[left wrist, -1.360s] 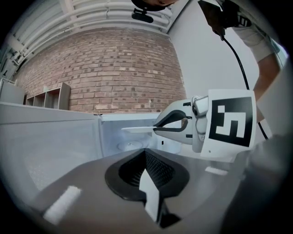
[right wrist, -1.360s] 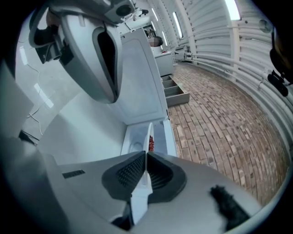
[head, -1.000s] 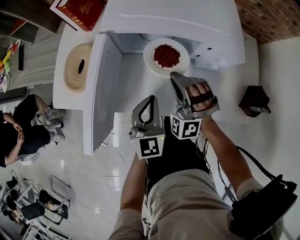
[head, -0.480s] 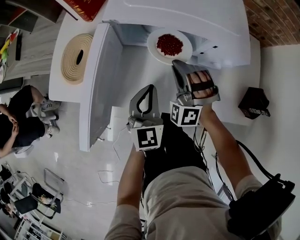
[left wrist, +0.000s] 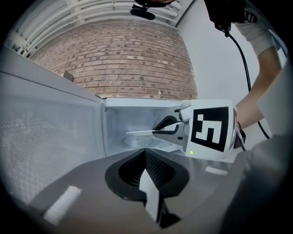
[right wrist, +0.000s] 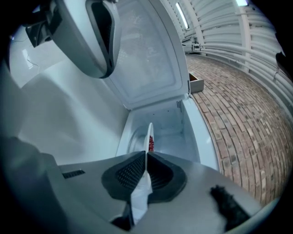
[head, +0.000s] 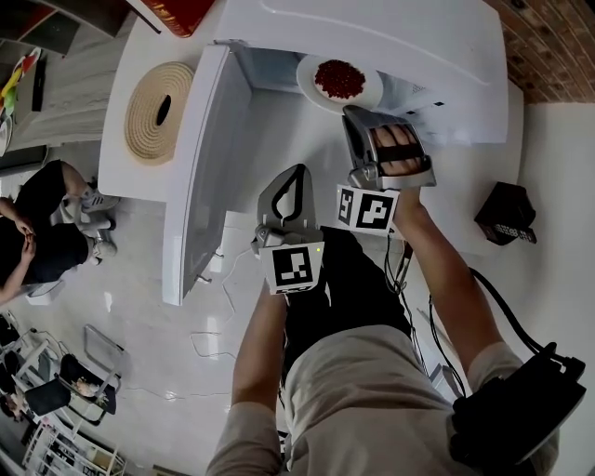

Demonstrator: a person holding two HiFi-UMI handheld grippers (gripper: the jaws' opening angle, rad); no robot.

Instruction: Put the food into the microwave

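A white plate [head: 339,82] of red food [head: 339,78] hangs level at the mouth of the open microwave [head: 372,37]. My right gripper [head: 353,113] is shut on the plate's near rim. In the right gripper view the plate [right wrist: 149,132] stands edge-on between the jaws [right wrist: 146,157], the red food [right wrist: 151,142] showing beyond them over the glass turntable. My left gripper [head: 296,175] hangs back below the opening, shut and holding nothing. The left gripper view shows its jaws [left wrist: 145,155] closed, with the plate [left wrist: 142,132] and the right gripper [left wrist: 167,128] ahead in the cavity.
The microwave door [head: 209,167] stands swung open to the left. A woven round mat [head: 158,116] and a red box [head: 181,11] lie on the white table [head: 125,181]. A person [head: 37,232] sits at the far left. A black object [head: 507,214] lies on the floor at right.
The right gripper has carried the plate forward, from in front of the opening to partly inside the microwave. The left gripper has stayed where it was, shut.
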